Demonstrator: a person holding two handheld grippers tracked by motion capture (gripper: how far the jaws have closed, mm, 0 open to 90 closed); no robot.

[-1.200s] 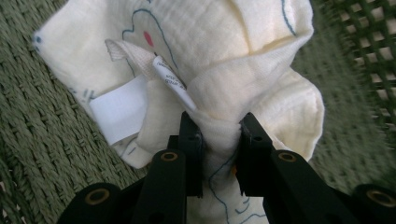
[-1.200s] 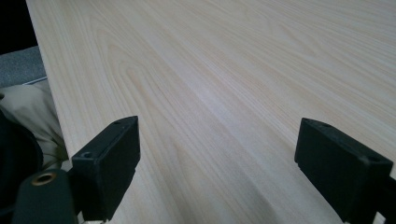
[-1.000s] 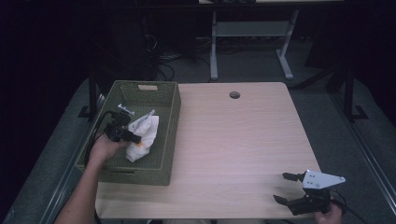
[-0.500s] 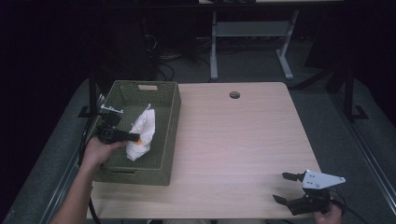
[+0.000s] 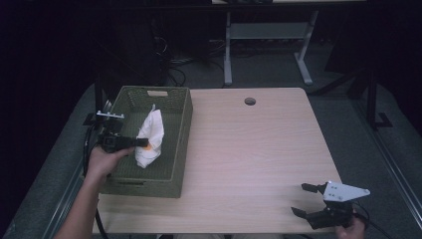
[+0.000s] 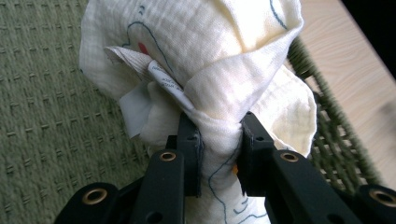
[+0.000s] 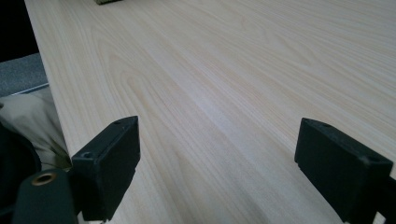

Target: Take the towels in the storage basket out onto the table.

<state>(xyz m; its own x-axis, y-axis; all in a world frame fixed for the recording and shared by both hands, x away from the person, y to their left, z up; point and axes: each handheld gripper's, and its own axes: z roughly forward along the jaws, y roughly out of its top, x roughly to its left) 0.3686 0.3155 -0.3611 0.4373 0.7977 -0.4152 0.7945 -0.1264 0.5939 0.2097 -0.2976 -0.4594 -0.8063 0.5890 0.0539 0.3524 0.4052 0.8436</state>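
A white cloth (image 5: 150,138) with blue line markings hangs bunched over the green woven basket (image 5: 171,103) at the table's left side. My left gripper (image 5: 143,143) is shut on the cloth, and in the left gripper view its jaws pinch a twisted fold of the cloth (image 6: 219,60) with a small label showing. Near the table's front right corner my right gripper (image 5: 304,199) stands open just above the wood. In the right gripper view the right gripper (image 7: 224,172) has bare tabletop between its jaws.
The light wooden table (image 5: 249,149) has a round cable hole (image 5: 250,101) at its far edge. A metal frame leg (image 5: 228,45) and cables stand on the dark floor behind. The basket's right wall lies close to the held cloth.
My left gripper has drawn back toward the basket's left rim and lifted the cloth with it, so the cloth stands taller. The right gripper has stayed put.
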